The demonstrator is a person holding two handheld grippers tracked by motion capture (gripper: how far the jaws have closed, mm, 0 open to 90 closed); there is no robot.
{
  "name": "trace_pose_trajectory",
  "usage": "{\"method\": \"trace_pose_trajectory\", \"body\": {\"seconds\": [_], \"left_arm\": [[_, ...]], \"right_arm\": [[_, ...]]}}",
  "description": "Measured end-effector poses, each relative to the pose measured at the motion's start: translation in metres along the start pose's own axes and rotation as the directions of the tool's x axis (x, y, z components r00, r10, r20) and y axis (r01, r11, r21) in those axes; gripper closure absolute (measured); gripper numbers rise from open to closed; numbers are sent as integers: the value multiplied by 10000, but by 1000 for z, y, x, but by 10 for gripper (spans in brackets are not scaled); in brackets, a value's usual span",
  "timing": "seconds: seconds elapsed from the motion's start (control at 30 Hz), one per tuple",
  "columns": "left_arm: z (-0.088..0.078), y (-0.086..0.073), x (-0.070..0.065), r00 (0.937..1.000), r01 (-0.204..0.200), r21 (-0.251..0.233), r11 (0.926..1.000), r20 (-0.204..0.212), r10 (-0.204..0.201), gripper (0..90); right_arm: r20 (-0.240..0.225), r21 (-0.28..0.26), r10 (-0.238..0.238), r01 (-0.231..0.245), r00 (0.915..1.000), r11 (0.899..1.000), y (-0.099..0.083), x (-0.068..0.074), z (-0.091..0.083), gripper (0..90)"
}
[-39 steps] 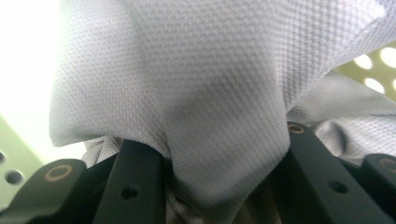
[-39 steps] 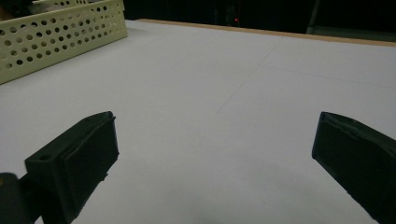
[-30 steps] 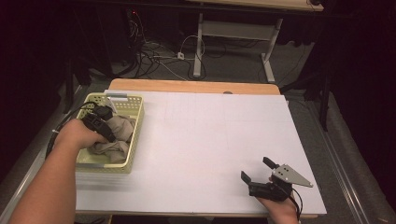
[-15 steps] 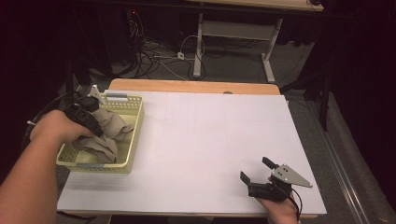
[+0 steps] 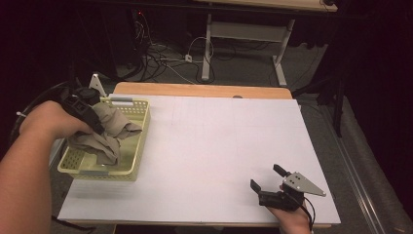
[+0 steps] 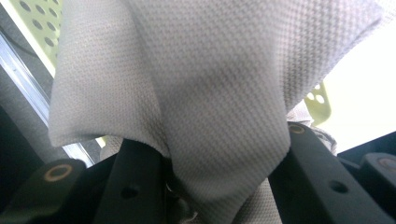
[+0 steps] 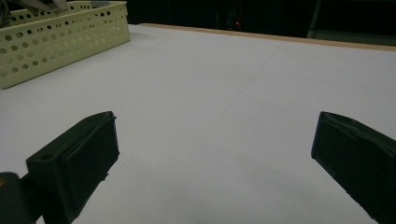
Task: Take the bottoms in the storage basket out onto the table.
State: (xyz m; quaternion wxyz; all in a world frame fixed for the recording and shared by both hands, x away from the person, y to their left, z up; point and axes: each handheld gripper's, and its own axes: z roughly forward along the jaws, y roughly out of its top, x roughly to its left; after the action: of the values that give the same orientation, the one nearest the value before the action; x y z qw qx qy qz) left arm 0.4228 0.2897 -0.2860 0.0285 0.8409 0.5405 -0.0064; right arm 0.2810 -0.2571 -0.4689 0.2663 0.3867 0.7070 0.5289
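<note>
A grey-beige cloth (image 5: pixel 108 130) hangs from my left gripper (image 5: pixel 95 122), lifted above a pale yellow perforated basket (image 5: pixel 139 146) at the table's left edge. The cloth's lower end still trails into the basket. In the left gripper view the woven cloth (image 6: pixel 210 93) bunches between the two black jaws, which are shut on it. My right gripper (image 5: pixel 266 181) rests near the table's front right edge, open with nothing between its jaws. The right gripper view has its fingers (image 7: pixel 79 158) spread wide over the white table (image 7: pixel 210 116), with the basket (image 7: pixel 60 37) at the far left.
The white tabletop (image 5: pixel 219 146) stretches between basket and right gripper. A wooden strip (image 5: pixel 195 90) borders the far edge. Cables and a desk frame (image 5: pixel 209 48) lie on the floor beyond the table.
My left hand has risen and drawn back to the left, pulling the cloth up out of the basket. The basket has shifted a little toward the left. The right gripper has kept still.
</note>
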Motion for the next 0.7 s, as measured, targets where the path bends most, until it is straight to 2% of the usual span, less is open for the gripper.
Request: {"method": "trace_pose_trajectory", "body": {"seconds": [0.2, 0.4, 0.7], "left_arm": [[-14, 6, -12, 9998, -193, -55, 9998, -82, 193, 641], [-18, 13, -24, 9990, -439, -84, 9990, -92, 439, 640], [-22, 27, -50, 9948, -979, -65, 9952, -272, 977, 639]], "right_arm": [[19, 29, 45, -45, 10000, 10000, 0, 0, 0, 17], [19, 14, 24, -24, 10000, 10000, 0, 0, 0, 17], [74, -11, -5, 5, 10000, 10000, 0, -1, -1, 17]]}}
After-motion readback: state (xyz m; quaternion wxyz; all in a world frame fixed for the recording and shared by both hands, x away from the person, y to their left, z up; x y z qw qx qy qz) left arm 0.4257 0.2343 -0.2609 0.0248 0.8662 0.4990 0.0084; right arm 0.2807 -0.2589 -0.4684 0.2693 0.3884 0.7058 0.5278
